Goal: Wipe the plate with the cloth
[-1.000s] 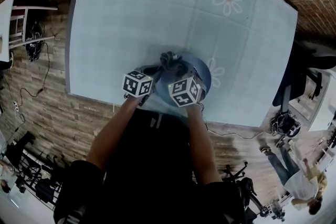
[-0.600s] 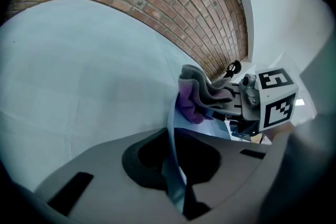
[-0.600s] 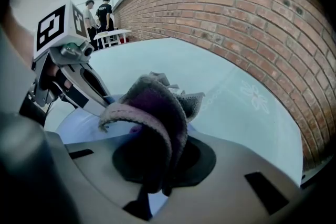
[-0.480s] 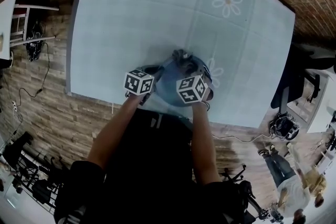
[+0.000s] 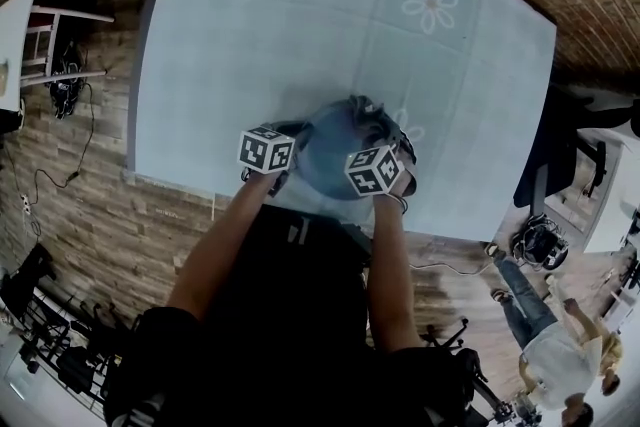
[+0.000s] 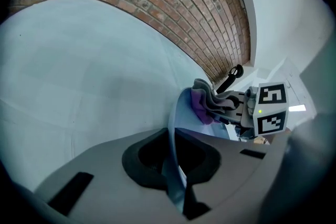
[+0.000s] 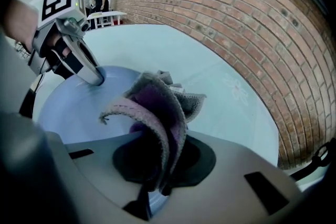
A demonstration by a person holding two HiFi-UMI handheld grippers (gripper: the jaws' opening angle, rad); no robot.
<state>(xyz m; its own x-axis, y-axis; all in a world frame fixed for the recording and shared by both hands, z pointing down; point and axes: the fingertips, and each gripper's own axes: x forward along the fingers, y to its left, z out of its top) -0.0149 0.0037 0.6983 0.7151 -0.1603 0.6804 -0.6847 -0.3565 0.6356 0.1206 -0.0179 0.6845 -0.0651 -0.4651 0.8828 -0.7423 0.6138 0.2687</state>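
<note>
A blue plate (image 5: 330,160) is held tilted above the light blue table's near edge. My left gripper (image 5: 288,170) is shut on its left rim; in the left gripper view the rim (image 6: 176,165) runs edge-on between the jaws. A grey and purple cloth (image 5: 375,123) hangs bunched from my right gripper (image 5: 388,147), which is shut on it at the plate's far right rim. In the right gripper view the cloth (image 7: 157,107) drapes out of the jaws over the plate (image 7: 63,107), with the left gripper (image 7: 97,77) clamped on the opposite rim.
The table (image 5: 250,35) carries a pale blue cover with daisy prints (image 5: 430,3). Its near edge runs just under the plate. Brick-patterned floor surrounds it. A white chair (image 5: 60,45) stands at the left, and people stand at the lower right (image 5: 560,355).
My right gripper has carried the cloth rightward across the plate, from its upper middle to its right rim. The left gripper and the plate have stayed put.
</note>
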